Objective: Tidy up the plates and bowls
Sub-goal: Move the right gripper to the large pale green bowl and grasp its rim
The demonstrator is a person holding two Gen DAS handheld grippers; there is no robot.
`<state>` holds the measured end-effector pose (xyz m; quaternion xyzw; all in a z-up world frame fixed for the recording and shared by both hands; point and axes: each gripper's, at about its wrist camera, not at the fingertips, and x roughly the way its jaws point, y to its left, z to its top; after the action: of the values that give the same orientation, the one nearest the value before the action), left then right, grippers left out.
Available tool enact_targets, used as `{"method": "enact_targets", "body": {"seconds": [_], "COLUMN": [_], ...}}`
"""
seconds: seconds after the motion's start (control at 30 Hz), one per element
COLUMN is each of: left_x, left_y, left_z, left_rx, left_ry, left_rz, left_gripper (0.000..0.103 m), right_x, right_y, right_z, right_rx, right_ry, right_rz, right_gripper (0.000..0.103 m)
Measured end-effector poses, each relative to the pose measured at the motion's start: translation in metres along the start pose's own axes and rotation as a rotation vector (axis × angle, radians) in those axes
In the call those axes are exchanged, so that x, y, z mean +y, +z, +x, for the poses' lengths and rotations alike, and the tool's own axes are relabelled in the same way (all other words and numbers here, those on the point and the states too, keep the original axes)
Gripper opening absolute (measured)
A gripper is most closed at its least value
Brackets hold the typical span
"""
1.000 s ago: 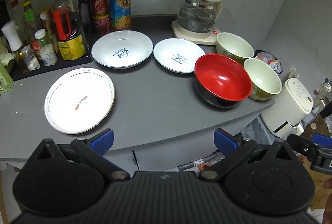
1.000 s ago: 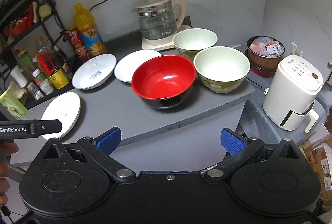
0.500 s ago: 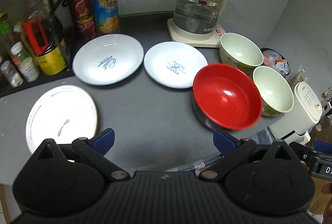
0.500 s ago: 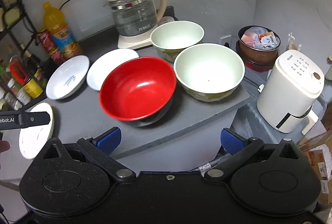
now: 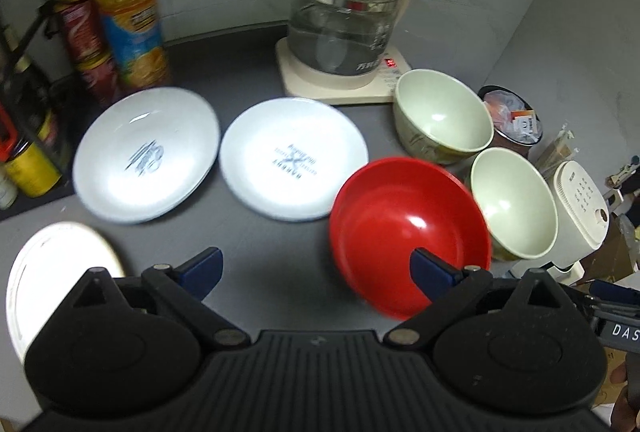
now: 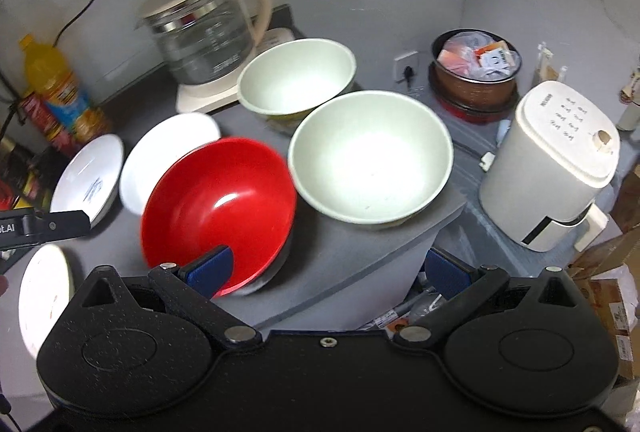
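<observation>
Three bowls stand mouth-up at the right end of the grey worktop (image 5: 256, 264): one red bowl (image 5: 404, 228) nearest the edge and two pale green bowls (image 6: 370, 156), the three close together, perhaps touching. Three white plates lie flat to their left: two printed plates (image 5: 146, 154) side by side, and one plain plate (image 5: 52, 272) at the near edge. A glass kettle (image 5: 344, 20) stands behind them. Left hand-held gripper (image 5: 316, 266) and right hand-held gripper (image 6: 328, 266) both hover wide apart, holding nothing.
</observation>
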<state>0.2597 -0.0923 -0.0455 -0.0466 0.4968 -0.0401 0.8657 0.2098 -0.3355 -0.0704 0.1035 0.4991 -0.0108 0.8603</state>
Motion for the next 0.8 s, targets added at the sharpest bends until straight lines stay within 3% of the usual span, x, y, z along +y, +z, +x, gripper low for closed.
{"method": "enact_targets", "body": {"seconds": [0.4,0.8], "left_x": [-0.027,-0.064], "left_y": [0.05,0.067], "left_z": [0.039,0.072], "left_rx": [0.029,0.087], "left_ry": [-0.085,-0.129], "left_rz": [0.121,0.212], "left_gripper": [0.1,0.098], "right_x": [-0.022,-0.048], "right_y": [0.028,0.032], "right_z": [0.02,0.037], "right_rx": [0.002,0.007], "right_ry": [-0.081,-0.11], "right_rz": [0.12,0.188], "right_gripper": [0.103,0.103]}}
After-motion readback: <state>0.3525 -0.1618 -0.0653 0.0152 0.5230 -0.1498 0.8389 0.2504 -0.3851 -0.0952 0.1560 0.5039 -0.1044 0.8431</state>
